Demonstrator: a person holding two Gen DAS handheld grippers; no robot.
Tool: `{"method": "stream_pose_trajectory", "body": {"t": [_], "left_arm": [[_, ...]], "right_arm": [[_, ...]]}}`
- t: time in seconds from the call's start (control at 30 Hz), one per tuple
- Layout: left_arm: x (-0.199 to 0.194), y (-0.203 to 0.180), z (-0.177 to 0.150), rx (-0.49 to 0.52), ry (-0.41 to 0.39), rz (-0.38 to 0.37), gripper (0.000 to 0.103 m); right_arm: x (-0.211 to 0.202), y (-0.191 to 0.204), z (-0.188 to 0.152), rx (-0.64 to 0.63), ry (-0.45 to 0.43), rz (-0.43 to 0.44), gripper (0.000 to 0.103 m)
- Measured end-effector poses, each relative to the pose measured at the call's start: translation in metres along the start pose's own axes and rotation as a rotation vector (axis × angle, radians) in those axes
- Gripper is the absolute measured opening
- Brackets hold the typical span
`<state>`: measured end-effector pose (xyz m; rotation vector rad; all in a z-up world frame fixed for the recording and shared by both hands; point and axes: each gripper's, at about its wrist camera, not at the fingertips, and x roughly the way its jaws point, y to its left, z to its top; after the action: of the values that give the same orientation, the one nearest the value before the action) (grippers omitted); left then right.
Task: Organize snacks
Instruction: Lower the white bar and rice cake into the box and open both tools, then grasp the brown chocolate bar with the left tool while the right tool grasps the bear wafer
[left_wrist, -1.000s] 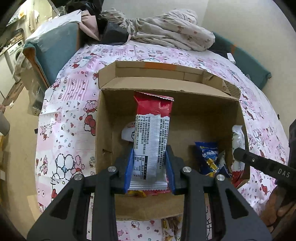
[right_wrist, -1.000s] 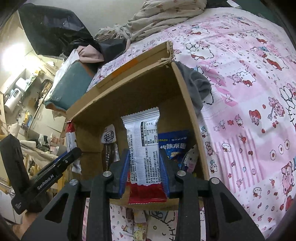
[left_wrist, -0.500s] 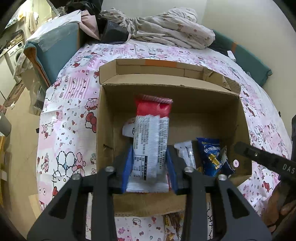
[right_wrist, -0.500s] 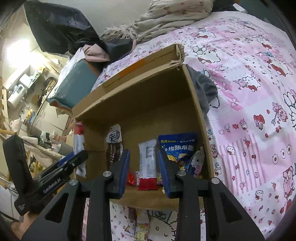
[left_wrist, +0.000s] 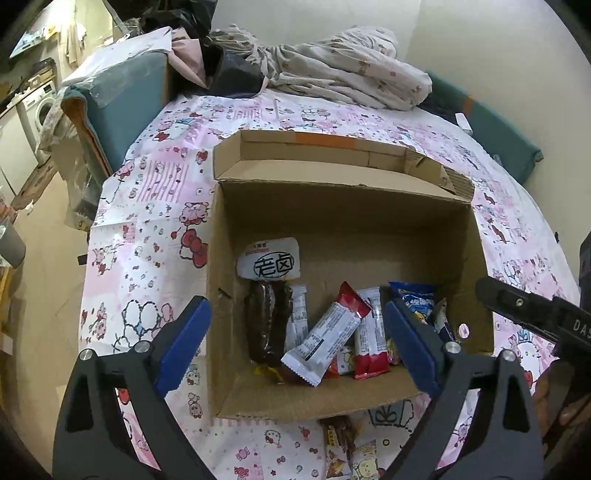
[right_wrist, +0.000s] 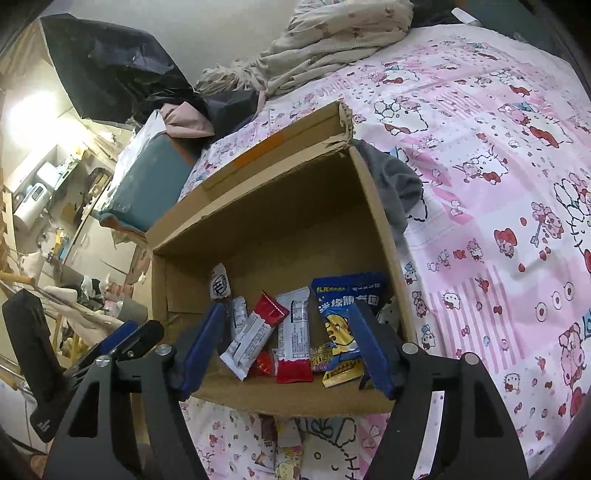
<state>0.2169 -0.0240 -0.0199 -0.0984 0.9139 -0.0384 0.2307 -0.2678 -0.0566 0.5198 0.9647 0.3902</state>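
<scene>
Both pairs of tongs have just let go. The left tongs (left_wrist: 297, 341), low in the frame, are swinging wide open with nothing pressed between their pads, and the red-and-white packet (left_wrist: 325, 338) they gripped upright a moment ago now lies tilted on the floor of the cardboard box (left_wrist: 343, 221), mid-frame on the bed (left_wrist: 147, 206). The right tongs (right_wrist: 288, 347) are opening too – their white packet (right_wrist: 293, 328) has dropped in beside a blue bag (right_wrist: 341, 317). So two more snacks are stowed. A few wrappers (left_wrist: 340, 443) wait on the bedsheet at the bottom edge, just outside the box – likely next.
</scene>
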Motion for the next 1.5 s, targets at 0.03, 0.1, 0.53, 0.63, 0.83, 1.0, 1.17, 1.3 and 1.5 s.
{"method": "stream_pose_trajectory", "body": {"t": [0.03,0.1,0.53,0.63,0.83,1.0,1.17,1.3,1.5], "left_arm": [[-0.002,0.002,-0.001,-0.003,0.0,-0.001,0.093],[-0.006,0.005,-0.003,-0.015,-0.003,-0.001,0.093],[-0.04,0.018,-0.024,-0.063,-0.034,0.038,0.093],[-0.046,0.024,-0.033,-0.09,-0.022,0.018,0.093],[-0.05,0.036,-0.045,-0.137,-0.001,0.016,0.095],[-0.046,0.039,-0.057,-0.161,0.052,0.023,0.102],[-0.028,0.034,-0.072,-0.154,0.138,0.041,0.102],[-0.008,0.032,-0.082,-0.176,0.207,0.042,0.101],[0.032,0.01,-0.107,-0.111,0.364,0.027,0.071]], "right_arm": [[-0.002,0.0,-0.001,0.001,0.0,-0.004,0.074],[-0.005,0.001,-0.004,0.006,-0.002,-0.004,0.075],[-0.042,0.022,-0.036,-0.089,-0.044,-0.057,0.093],[-0.045,0.026,-0.047,-0.089,-0.034,-0.059,0.093],[-0.048,0.029,-0.067,-0.078,-0.005,-0.045,0.093],[-0.043,0.021,-0.085,-0.036,0.058,-0.071,0.093],[-0.032,0.002,-0.096,0.066,0.121,-0.086,0.093],[-0.024,-0.012,-0.097,0.132,0.155,-0.103,0.093],[-0.016,-0.02,-0.097,0.174,0.17,-0.115,0.093]]}}
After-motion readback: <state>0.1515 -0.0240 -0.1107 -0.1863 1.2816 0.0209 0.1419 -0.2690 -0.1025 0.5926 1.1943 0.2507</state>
